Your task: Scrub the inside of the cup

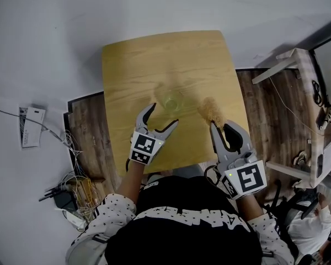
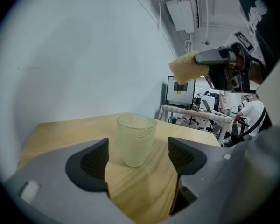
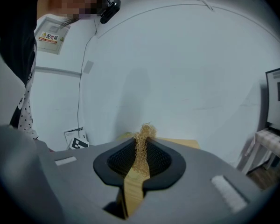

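- Scrubbing has not begun, I judge: the translucent, dimpled pale plastic cup (image 2: 136,139) stands upright mid-table, empty.
- The left gripper (image 1: 163,115) is spread wide, with the cup just ahead between its jaws and untouched.
- The right gripper (image 1: 222,129) is clamped on a tan fibrous scouring pad (image 1: 211,110), right of the cup and apart from it.
- Left to do: steady the cup, then work the pad inside.
- The light wooden square table (image 1: 154,59) stands on a dark plank floor (image 1: 91,131), with tangled cables (image 1: 71,186) at near left.

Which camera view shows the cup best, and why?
The left gripper view: the cup stands upright on the table, close, between the open left tongs, untouched, dimpled wall and rim clear. The head view shows the cup small and faint from above. The right gripper view shows no cup, only the clamped scrubber.
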Tool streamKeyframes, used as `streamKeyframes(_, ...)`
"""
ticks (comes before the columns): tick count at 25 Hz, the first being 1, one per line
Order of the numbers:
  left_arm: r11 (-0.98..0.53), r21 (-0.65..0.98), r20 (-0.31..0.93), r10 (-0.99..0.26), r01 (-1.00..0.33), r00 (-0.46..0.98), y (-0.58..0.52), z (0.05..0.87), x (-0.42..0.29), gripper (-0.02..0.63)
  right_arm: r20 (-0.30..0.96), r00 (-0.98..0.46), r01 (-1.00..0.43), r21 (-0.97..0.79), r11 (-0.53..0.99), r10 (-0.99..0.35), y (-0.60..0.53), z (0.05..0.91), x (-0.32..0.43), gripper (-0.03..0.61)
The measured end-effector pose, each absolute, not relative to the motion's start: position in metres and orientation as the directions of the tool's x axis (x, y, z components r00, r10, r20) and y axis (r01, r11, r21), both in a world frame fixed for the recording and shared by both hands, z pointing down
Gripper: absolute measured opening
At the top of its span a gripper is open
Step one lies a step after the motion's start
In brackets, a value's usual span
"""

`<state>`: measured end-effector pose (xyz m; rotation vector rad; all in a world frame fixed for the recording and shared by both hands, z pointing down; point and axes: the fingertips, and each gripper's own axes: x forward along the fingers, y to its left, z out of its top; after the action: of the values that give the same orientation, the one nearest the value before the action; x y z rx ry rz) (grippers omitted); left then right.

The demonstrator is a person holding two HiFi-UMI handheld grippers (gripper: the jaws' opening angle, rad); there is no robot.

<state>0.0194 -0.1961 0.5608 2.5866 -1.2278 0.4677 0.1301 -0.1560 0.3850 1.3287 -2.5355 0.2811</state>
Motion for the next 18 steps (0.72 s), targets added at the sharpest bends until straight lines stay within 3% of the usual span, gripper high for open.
streamKeyframes(18, -0.605, 0.118, 0.404, -0.695, -0.788, 0.594, -0.231, 0.581, 0.04, 0.416, 0.334, -0.579, -0.801, -0.06, 0.596, -0.744, -0.188, 0.391, 0.14, 0.066)
